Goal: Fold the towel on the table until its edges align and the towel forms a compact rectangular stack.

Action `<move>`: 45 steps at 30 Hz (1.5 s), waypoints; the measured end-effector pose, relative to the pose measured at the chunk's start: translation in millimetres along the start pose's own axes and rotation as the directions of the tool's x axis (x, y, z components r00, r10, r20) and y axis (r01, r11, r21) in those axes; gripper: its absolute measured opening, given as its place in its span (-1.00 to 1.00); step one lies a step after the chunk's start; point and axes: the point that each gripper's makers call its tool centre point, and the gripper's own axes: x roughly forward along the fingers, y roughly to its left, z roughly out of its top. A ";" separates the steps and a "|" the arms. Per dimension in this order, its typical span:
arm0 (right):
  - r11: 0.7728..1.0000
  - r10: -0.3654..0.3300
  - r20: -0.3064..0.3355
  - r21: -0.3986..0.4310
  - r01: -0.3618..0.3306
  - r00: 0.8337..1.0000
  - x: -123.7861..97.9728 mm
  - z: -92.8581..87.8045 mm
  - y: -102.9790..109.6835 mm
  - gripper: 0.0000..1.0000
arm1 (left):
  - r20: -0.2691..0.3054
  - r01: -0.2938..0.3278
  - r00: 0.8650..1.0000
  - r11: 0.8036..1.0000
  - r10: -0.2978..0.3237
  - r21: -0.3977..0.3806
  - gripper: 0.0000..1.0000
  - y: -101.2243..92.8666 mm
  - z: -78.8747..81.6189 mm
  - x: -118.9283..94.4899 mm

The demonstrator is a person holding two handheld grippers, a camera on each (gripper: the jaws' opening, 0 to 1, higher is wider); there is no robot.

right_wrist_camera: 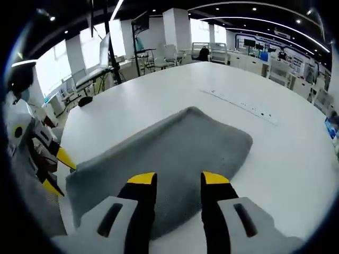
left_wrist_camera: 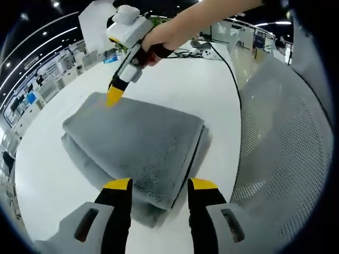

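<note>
On white bench [left_wrist_camera: 201,90], grey towel [left_wrist_camera: 137,143] lying folded in layers. Left gripper [left_wrist_camera: 159,186] hovering near edge, fingers parted, empty. Right gripper [right_wrist_camera: 177,180] hovering over towel, fingers apart, empty. Judging: final squaring; next, nudging offset lower layer flush.

Overhead ceiling lights [right_wrist_camera: 254,9] are illuminating both views brightly and evenly; the white table [left_wrist_camera: 175,79] is glaring slightly, soft shadows are hugging the towel [left_wrist_camera: 137,143], and fisheye distortion is bending edges.

A large open-plan office or lab: rows of white desks [right_wrist_camera: 254,58], monitors [right_wrist_camera: 142,21] (ceiling strip lights overhead).
</note>
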 end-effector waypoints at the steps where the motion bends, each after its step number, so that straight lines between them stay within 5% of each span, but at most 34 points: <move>1: 1.000 0.006 -0.003 -0.007 -0.006 1.000 -2.2 -3.7 1.7 -0.34 | -0.001 0.001 1.000 1.000 -0.001 0.001 -0.13 -0.2 -0.1 0.5; 16: 0.994 0.082 -0.045 -0.071 -0.085 0.996 -34.0 -44.8 55.5 -0.28 | -0.058 0.032 0.998 0.996 -0.027 0.084 -0.17 -12.0 -5.5 11.6; 37: 0.970 0.178 -0.086 -0.150 -0.190 0.980 -54.5 -82.1 119.7 -0.28 | -0.062 0.045 0.997 0.996 -0.041 0.076 -0.26 -20.5 -12.7 22.5; 42: 0.957 0.174 -0.107 -0.218 -0.194 0.979 -56.0 -90.0 128.3 -0.28 | -0.060 0.036 0.998 0.996 -0.031 0.086 -0.32 -18.5 -12.2 23.5; 45: 0.921 0.129 -0.124 -0.353 -0.165 0.984 -56.5 -93.2 127.4 -0.28 | -0.051 0.030 0.998 0.997 -0.026 0.075 -0.36 -16.3 -12.4 24.3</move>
